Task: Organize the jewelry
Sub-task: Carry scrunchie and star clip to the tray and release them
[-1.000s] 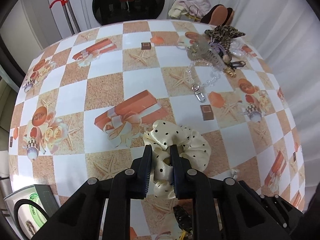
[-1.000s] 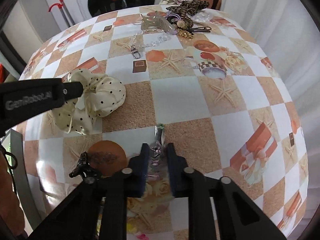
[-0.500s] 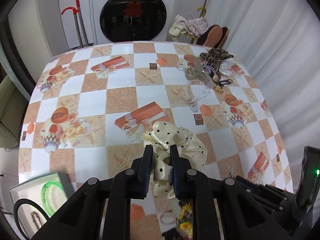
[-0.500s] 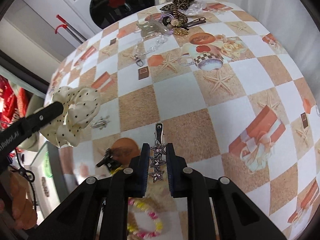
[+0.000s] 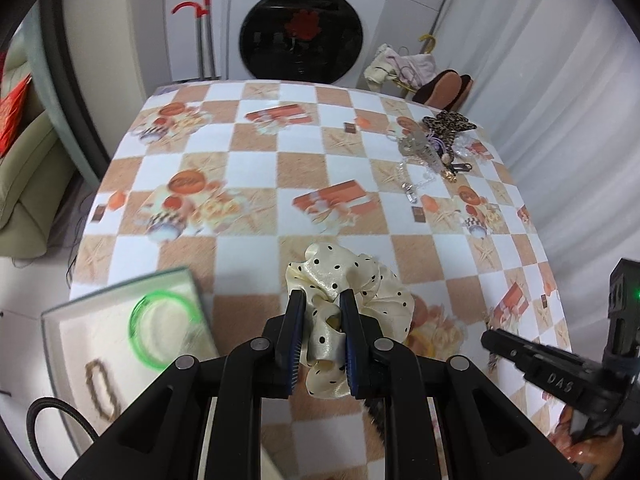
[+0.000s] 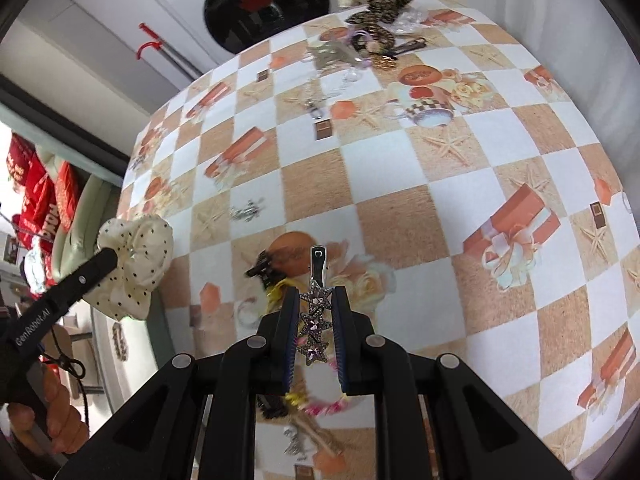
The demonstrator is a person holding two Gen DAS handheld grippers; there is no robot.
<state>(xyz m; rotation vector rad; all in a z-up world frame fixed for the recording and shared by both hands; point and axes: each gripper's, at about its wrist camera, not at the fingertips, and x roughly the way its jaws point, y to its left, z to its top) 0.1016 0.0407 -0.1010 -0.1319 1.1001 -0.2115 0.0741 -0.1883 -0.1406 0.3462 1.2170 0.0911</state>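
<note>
My left gripper (image 5: 322, 300) is shut on a cream polka-dot scrunchie (image 5: 352, 284) and holds it above the table, right of a pale green jewelry box (image 5: 76, 332) that holds a green bangle (image 5: 164, 328) and a brown chain. My right gripper (image 6: 316, 300) is shut on a silver hair clip with purple stars (image 6: 316, 312), lifted over the table. The scrunchie (image 6: 136, 264) and left gripper also show at the left of the right wrist view. The right gripper (image 5: 492, 344) shows at the right of the left wrist view.
A pile of hair accessories and a clear chain (image 5: 432, 148) lies at the far right of the checkered table (image 5: 256, 152). A black clip (image 6: 262, 270), a small silver clip (image 6: 246, 212) and colourful bands (image 6: 320, 404) lie below my right gripper. A washing machine (image 5: 300, 36) stands behind.
Both grippers have risen from the table with their items. The left one has carried the scrunchie left, bringing the jewelry box further into view.
</note>
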